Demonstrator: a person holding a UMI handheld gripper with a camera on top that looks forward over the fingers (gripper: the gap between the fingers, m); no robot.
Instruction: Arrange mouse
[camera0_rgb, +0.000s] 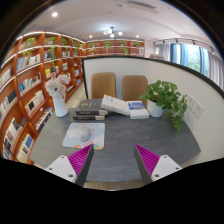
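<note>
Two magenta pads spread apart; pale rectangular mat, perhaps mouse atop

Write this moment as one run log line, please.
gripper: open, empty | mouse: not seen | table: books, plant, light mat beyond left finger

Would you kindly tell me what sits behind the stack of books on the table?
Behind the stack of books stand two tan chairs against a low partition. Their seats and legs are hidden by the table. The gripper is open.

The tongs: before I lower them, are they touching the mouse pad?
Apart. The gripper view shows the open tongs hovering short of the mouse pad, grey table visible between.
</note>
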